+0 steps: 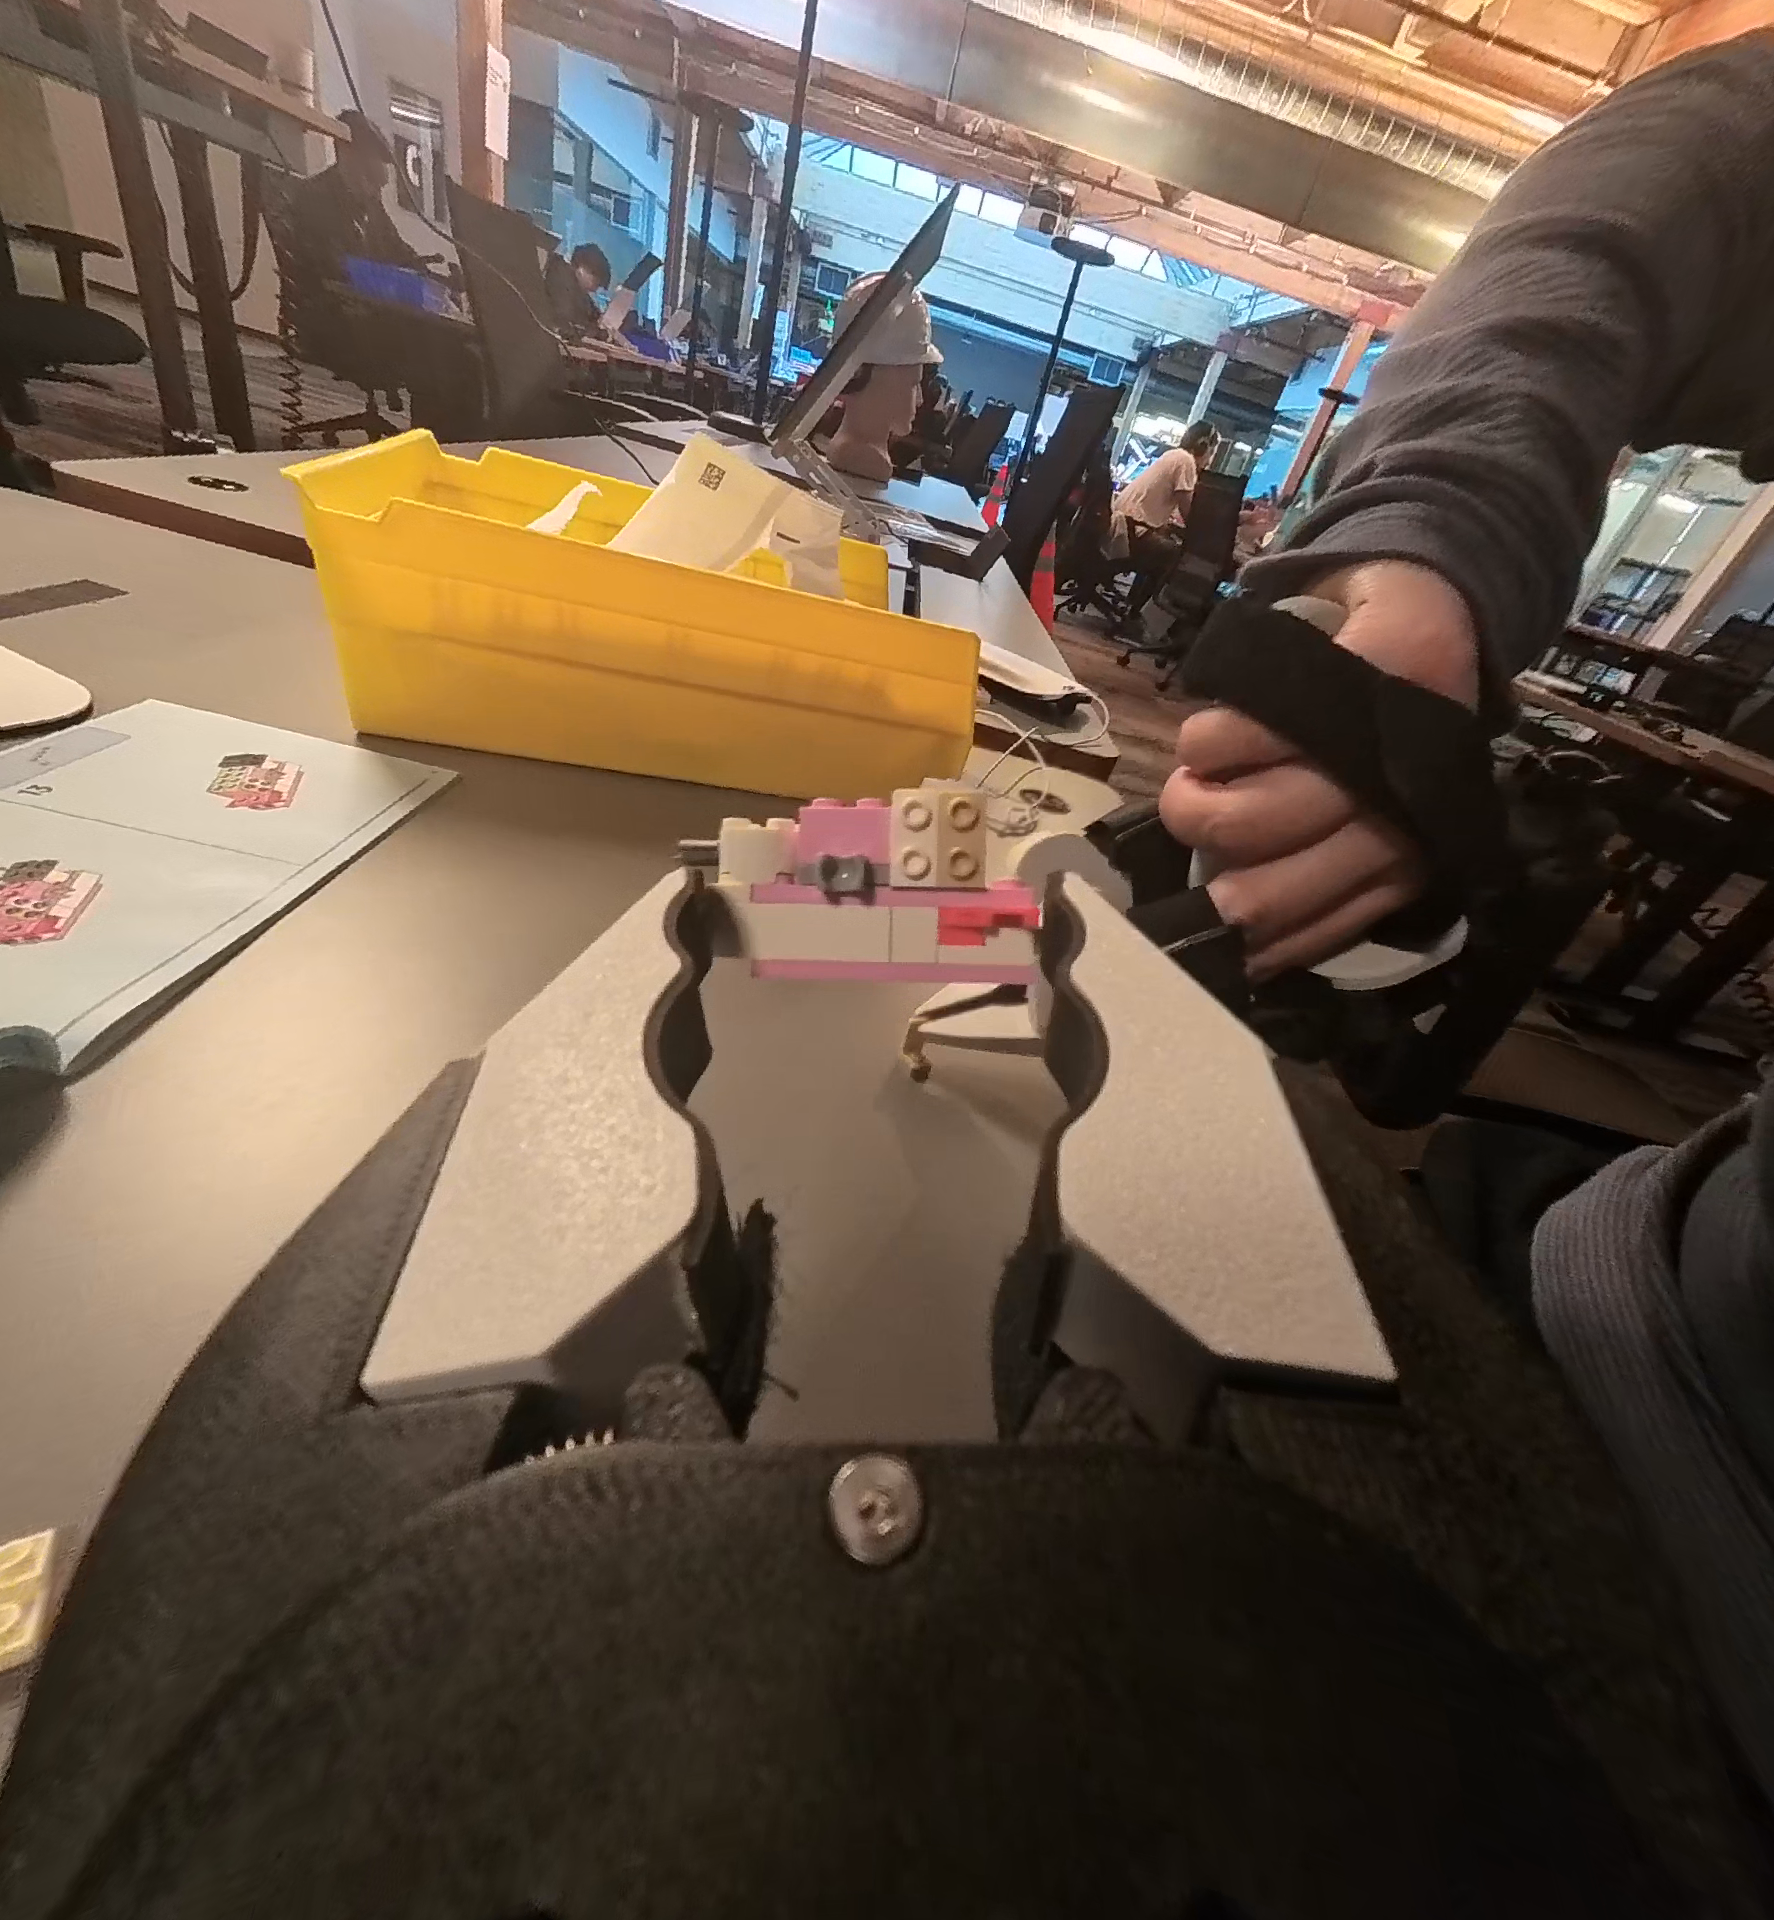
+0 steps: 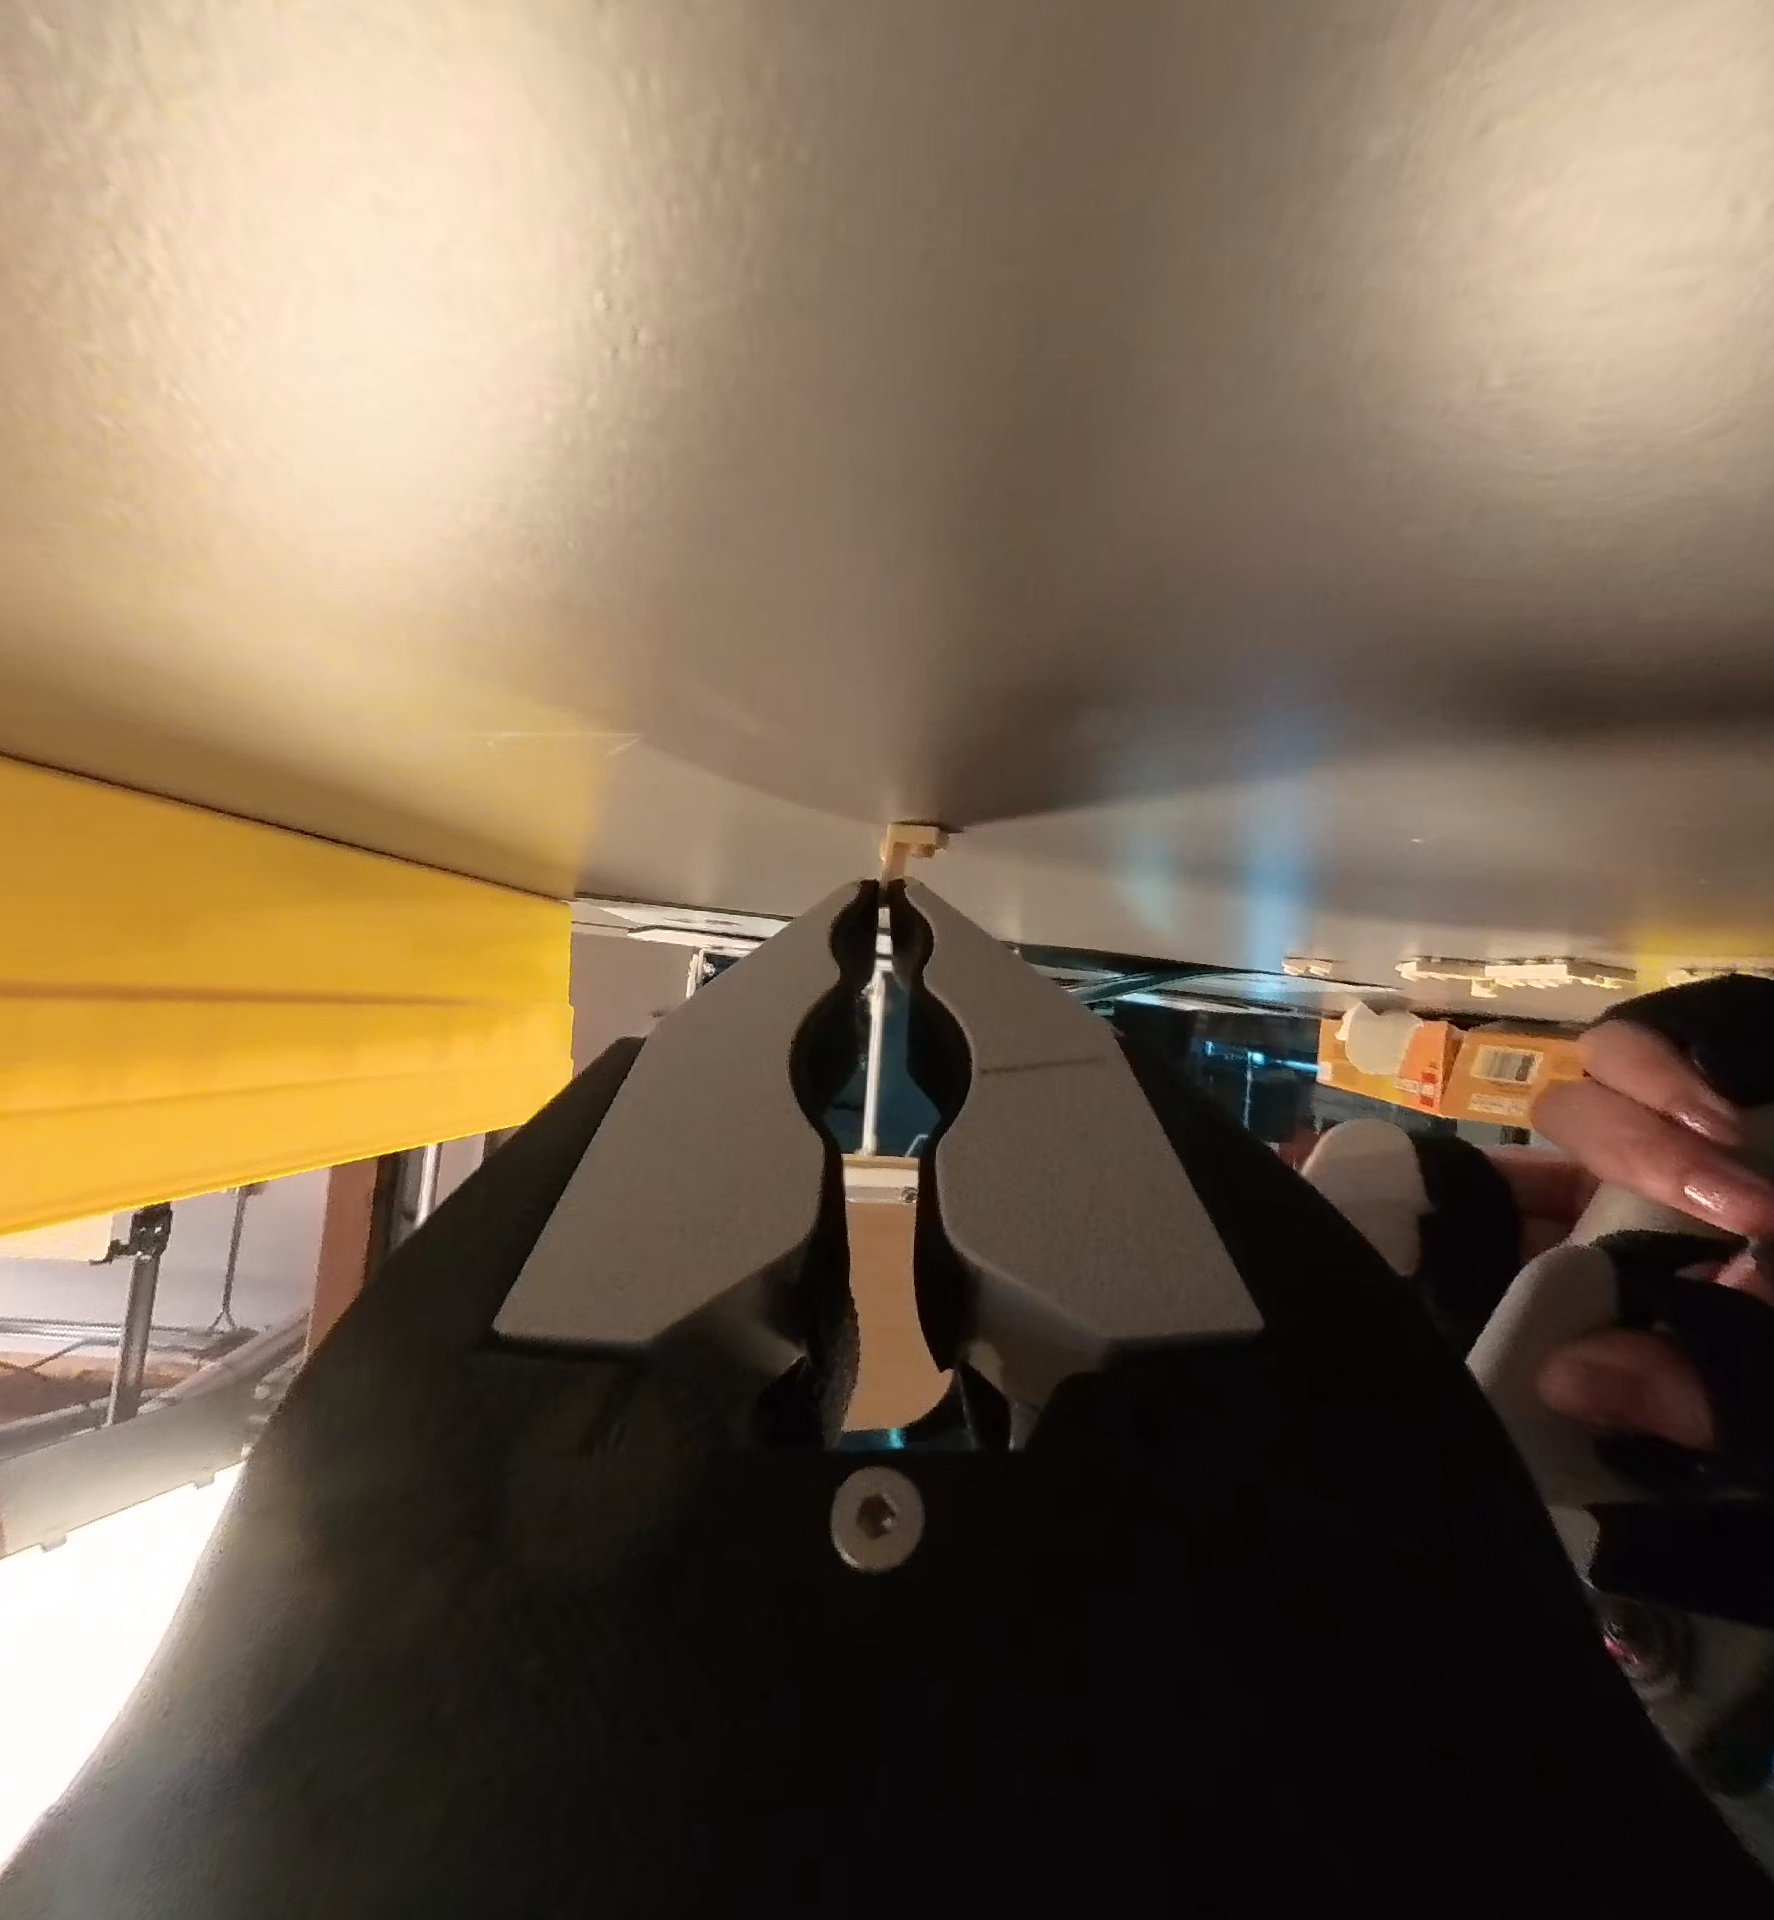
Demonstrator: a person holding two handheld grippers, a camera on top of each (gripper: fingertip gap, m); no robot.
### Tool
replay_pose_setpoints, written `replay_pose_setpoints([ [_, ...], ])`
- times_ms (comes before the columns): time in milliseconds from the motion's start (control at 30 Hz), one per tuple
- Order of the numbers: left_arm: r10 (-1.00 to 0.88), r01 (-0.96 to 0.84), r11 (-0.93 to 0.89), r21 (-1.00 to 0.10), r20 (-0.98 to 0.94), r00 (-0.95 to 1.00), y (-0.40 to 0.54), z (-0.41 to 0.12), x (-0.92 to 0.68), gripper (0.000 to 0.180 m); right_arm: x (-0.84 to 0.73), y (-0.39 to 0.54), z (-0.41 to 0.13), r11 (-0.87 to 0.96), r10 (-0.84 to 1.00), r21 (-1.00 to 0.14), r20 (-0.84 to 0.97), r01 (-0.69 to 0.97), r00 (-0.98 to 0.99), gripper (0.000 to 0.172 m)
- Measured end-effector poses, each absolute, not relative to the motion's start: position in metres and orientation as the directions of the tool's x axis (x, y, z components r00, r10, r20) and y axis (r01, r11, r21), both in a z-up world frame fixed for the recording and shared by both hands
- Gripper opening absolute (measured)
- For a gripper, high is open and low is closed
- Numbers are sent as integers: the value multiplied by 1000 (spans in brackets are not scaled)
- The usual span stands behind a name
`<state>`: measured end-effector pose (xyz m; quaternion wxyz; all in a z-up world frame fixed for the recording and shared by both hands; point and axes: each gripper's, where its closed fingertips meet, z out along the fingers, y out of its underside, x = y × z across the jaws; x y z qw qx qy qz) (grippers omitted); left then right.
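L gripper [image 1: 867, 935] clamps pink/white brick model [image 1: 878, 904] across its ends. R gripper [image 2: 881, 883] pinches small cream piece [image 2: 909, 844] on grey table [image 2: 862, 416], yellow bin [image 2: 239, 987] beside.

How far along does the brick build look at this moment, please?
Done: a pink, white and cream brick model stands several layers tall. In hand: the left gripper clamps it, and the right gripper pinches a small cream piece at the table. Left: cream plates lie loose; the booklet is open.
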<state>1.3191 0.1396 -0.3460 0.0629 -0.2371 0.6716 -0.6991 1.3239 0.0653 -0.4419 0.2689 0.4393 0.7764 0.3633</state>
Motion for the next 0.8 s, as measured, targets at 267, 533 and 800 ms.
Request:
replay_pose_setpoints([
  [267, -393, -242, -112, -964, 267, -880, 140, -344, 1319, 63, 1319, 74, -438, 254, 900, 797, 13, 547, -435, 21],
  [533, -391, -245, -106, -964, 267, -881, 139, -346, 1319, 63, 1320, 59, -433, -149, 961, 585, 277, 797, -24, 49],
  [800, -392, -244, -105, -964, 266, -881, 140, -345, 1319, 63, 1304, 65, -437, -881, 377, -281, 71, 381, 923, 25],
])
